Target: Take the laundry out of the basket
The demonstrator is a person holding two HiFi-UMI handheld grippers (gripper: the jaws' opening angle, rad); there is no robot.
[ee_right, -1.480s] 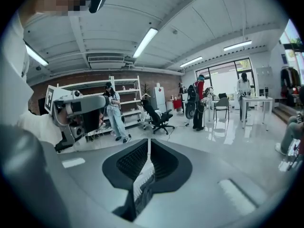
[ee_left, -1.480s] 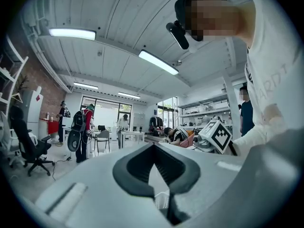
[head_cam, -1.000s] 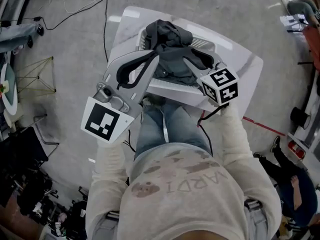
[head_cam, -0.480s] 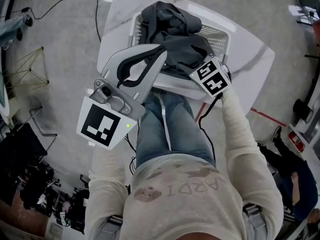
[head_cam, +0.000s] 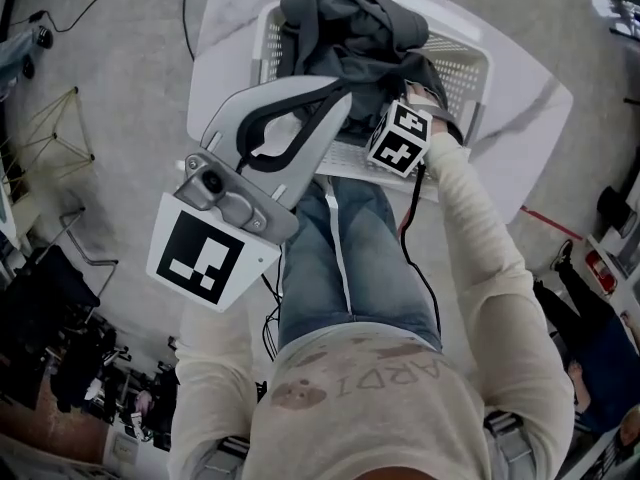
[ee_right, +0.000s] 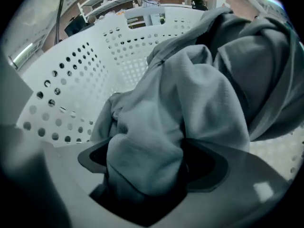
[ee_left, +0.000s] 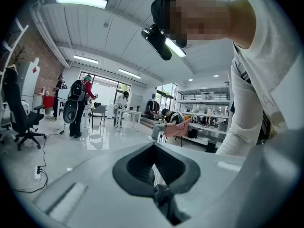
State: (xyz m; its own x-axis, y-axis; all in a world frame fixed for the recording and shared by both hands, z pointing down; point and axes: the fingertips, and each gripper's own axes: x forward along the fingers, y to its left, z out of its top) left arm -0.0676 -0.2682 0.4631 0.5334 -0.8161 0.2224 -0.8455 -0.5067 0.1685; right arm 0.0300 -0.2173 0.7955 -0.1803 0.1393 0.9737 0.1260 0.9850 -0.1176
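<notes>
A white perforated basket [head_cam: 470, 63] stands on a white table [head_cam: 530, 108], heaped with dark grey laundry [head_cam: 350, 28]. My right gripper, under its marker cube [head_cam: 400, 138], points steeply down into the heap. In the right gripper view its jaws have just been opening and stand wide, and a fold of the grey laundry [ee_right: 199, 89] bulges between them at the right gripper [ee_right: 147, 170]. The basket wall [ee_right: 71, 75] rises behind. My left gripper [head_cam: 340, 96] hovers at the basket's near left corner, jaw tips together beside the cloth; dark cloth shows through its gap [ee_left: 156, 175].
The person's jeans-clad legs [head_cam: 340, 258] stand against the table's near edge. Cables [head_cam: 185, 8] trail over the grey floor at the left. The left gripper view shows an office chair [ee_left: 21, 122], people standing [ee_left: 78, 103] and a seated person [ee_left: 171, 122] far off.
Both grippers have dropped toward the basket. The right one has tipped down into the laundry and its jaws have spread. The left one has sunk less and stays shut.
</notes>
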